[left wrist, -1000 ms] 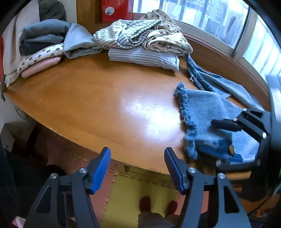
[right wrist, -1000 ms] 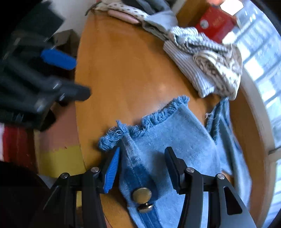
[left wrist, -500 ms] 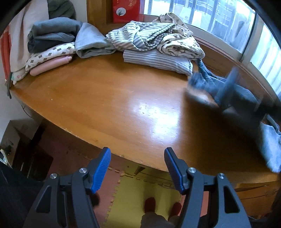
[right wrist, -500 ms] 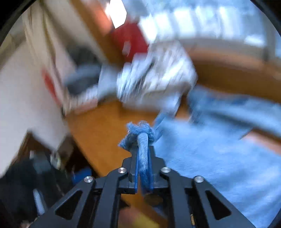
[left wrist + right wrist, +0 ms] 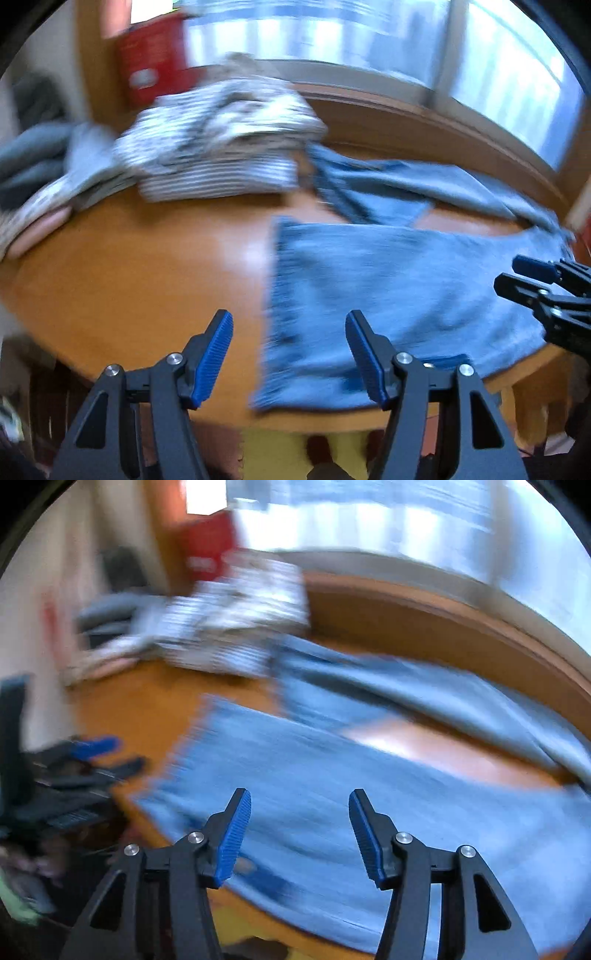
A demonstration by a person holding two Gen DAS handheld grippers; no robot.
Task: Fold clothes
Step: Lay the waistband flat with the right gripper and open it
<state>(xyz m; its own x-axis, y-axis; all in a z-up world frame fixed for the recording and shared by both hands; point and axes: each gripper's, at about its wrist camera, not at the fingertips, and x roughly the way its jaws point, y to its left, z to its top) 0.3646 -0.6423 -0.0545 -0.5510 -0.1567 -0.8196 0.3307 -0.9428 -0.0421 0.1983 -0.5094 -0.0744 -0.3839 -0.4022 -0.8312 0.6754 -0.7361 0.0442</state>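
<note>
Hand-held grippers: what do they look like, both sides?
Same build on both. Left hand-held gripper and right hand-held gripper: black angular frames with triangular cut-outs, silver pivot bolts, and two fingers faced with ribbed blue pads. No cables or markings visible.

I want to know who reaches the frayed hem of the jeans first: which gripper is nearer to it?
Left. The left gripper hovers right at the frayed hem; the right gripper hangs farther along the jeans.

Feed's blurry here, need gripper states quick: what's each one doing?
Left gripper: open, holding nothing.
Right gripper: open, jaws have just been opening, above the jeans, nothing between them.
</note>
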